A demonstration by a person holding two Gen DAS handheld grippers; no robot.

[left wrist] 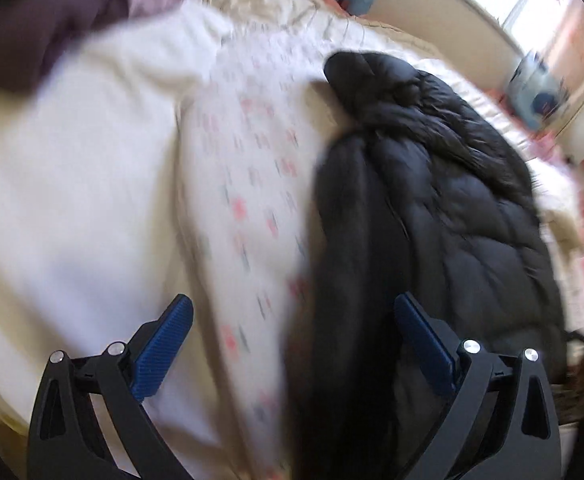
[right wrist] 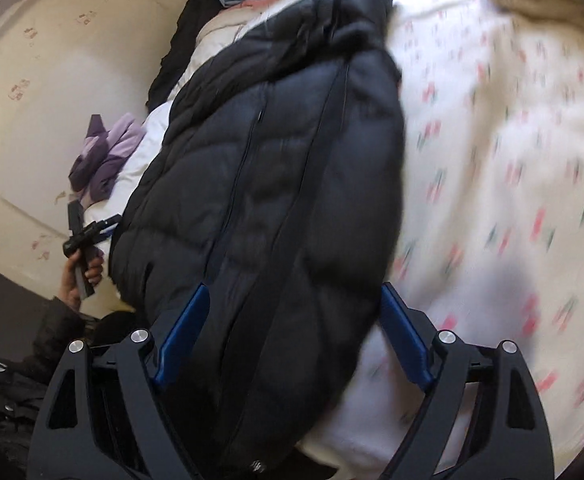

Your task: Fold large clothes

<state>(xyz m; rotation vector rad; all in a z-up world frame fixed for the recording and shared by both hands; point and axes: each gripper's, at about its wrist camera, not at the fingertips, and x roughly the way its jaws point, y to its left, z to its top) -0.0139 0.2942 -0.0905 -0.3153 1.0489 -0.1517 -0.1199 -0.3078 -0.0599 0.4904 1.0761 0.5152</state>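
Seeing jacket (right wrist: 276,184) lying lengthwise straight ahead on bed (right wrist: 491,160); right claw (right wrist: 293,340) nearer, both wide open, empty; left claw (left wrist: 293,344).

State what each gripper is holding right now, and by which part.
Nothing is held. The left gripper and right gripper both stand open above the black puffer jacket lying on the bed; no fabric is pinched between the pads.

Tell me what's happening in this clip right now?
A person with a gripper in each hand is working on a black puffer jacket that lies lengthwise on a bed with a flowered sheet. The right gripper hangs open over the jacket's near end, gripping nothing. The left gripper is open too, over the jacket's edge. A white blanket lies beside it. Both views are blurred.
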